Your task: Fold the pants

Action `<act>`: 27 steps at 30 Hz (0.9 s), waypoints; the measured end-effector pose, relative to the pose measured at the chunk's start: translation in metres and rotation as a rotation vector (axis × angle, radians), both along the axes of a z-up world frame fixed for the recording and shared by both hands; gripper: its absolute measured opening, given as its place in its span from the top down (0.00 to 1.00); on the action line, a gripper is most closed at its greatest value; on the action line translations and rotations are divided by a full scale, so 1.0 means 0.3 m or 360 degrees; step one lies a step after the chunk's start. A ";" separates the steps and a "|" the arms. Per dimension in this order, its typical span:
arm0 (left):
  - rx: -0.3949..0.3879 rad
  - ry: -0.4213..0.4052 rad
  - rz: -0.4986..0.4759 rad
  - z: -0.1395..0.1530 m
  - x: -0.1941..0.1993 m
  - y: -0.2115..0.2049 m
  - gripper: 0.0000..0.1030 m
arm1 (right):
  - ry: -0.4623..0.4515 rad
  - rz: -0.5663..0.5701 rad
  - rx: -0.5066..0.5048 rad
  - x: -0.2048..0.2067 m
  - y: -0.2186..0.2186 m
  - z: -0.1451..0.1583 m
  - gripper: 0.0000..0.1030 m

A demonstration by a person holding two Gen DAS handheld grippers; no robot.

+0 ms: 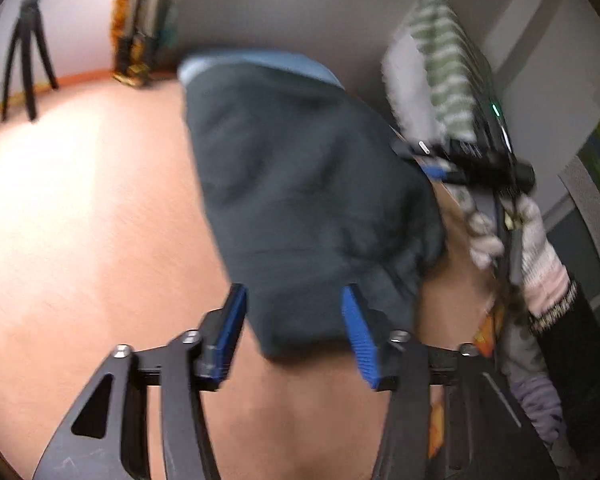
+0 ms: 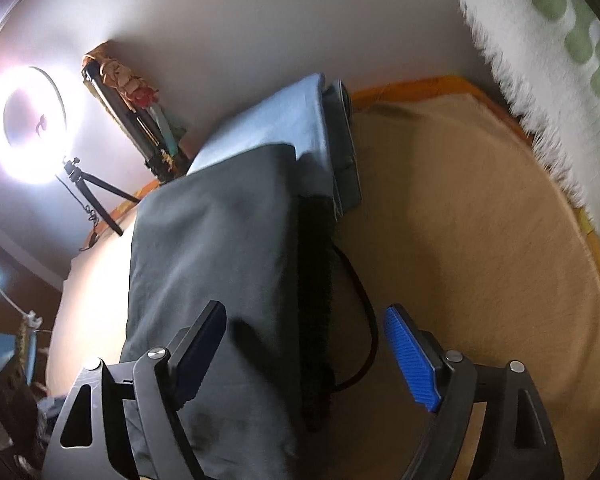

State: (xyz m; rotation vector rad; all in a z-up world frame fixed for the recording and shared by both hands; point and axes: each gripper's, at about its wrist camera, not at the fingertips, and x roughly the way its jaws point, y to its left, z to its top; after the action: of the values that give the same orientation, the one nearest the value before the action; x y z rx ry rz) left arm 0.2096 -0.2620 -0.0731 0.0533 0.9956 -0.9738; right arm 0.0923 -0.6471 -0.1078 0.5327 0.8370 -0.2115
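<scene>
The dark grey pants (image 1: 300, 184) lie folded into a long pad on the tan surface (image 1: 80, 220). Their far end rests on a light blue garment (image 1: 260, 60). My left gripper (image 1: 296, 320) is open and straddles the near end of the pants, with the cloth between its blue pads (image 1: 358, 332). In the right wrist view the same pants (image 2: 216, 248) run away from me. My right gripper (image 2: 304, 344) stands wide open above their near part, its left finger (image 2: 202, 344) over the cloth and its blue pad (image 2: 410, 356) over the bare surface.
A strip of black fabric (image 2: 314, 280) and a black cable (image 2: 364, 300) lie along the pants' right side, with a grey folded garment (image 2: 346, 152) beyond. A ring light (image 2: 32, 124) on a tripod (image 1: 28, 60) stands at the far edge. Fuzzy white-and-green fabric (image 2: 540, 60) borders the right.
</scene>
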 end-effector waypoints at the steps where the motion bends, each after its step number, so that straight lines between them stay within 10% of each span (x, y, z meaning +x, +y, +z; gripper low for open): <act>1: -0.0012 0.0008 0.0070 0.004 0.045 0.008 0.45 | -0.0011 0.0009 0.0040 0.003 -0.012 -0.013 0.17; 21: -0.0108 0.0258 0.0160 -0.124 0.396 -0.140 0.39 | -0.0187 0.0296 0.0240 0.132 -0.025 -0.122 0.08; 27: -0.0154 0.0257 0.0192 -0.127 0.401 -0.163 0.39 | -0.0177 0.0324 0.0254 0.142 -0.012 -0.130 0.30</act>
State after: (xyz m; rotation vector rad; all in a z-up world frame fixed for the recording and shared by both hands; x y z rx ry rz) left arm 0.3299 -0.3110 -0.1111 -0.1669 1.0850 -0.9248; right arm 0.1349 -0.6506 -0.1467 0.5989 0.7976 0.0716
